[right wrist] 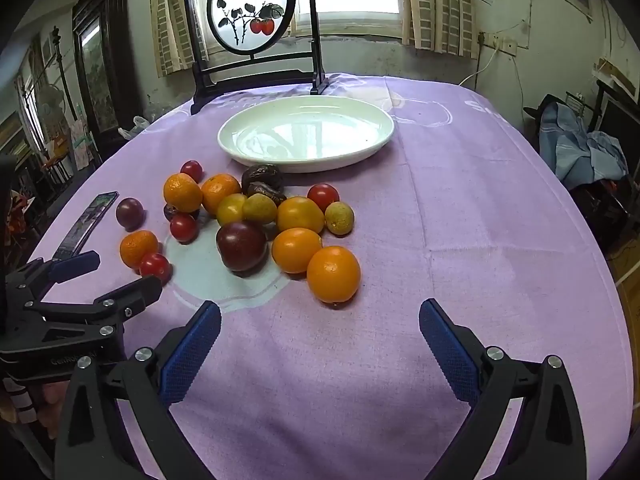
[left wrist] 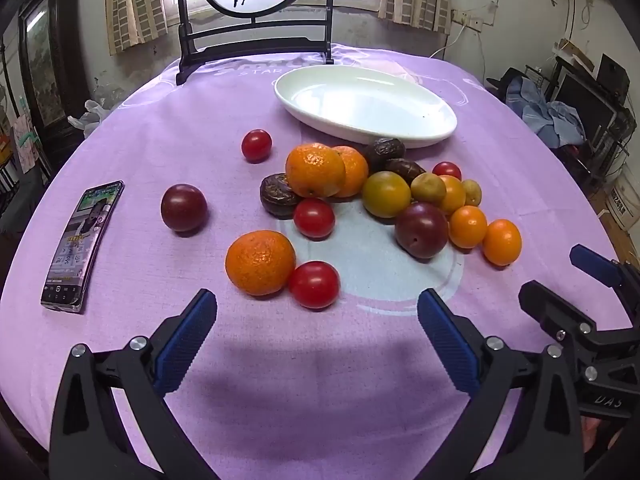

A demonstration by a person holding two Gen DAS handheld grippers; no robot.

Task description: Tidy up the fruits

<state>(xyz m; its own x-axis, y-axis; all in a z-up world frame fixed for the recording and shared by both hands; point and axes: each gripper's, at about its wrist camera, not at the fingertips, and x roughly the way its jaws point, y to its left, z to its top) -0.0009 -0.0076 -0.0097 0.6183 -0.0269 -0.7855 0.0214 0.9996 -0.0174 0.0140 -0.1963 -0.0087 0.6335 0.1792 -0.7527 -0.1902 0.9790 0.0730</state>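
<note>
On the purple tablecloth (left wrist: 160, 128) a loose cluster of fruits (left wrist: 384, 192) lies just in front of an oval white plate (left wrist: 360, 104), which holds nothing. The left gripper (left wrist: 316, 308) hovers low over the cloth with its jaws spread wide and nothing between them; just ahead of the gap sit a mandarin (left wrist: 260, 262) and a red cherry tomato (left wrist: 314, 285), touching each other. A dark plum (left wrist: 184, 207) lies apart to the left, near a phone (left wrist: 82, 242). The right gripper (right wrist: 320, 316) is likewise released and holds nothing, its blue pads (right wrist: 188, 354) on either side of bare cloth; the nearest fruit, an orange tomato (right wrist: 333, 274), rests just beyond its fingertips. A painted screen (right wrist: 252, 12) stands behind the plate.
</note>
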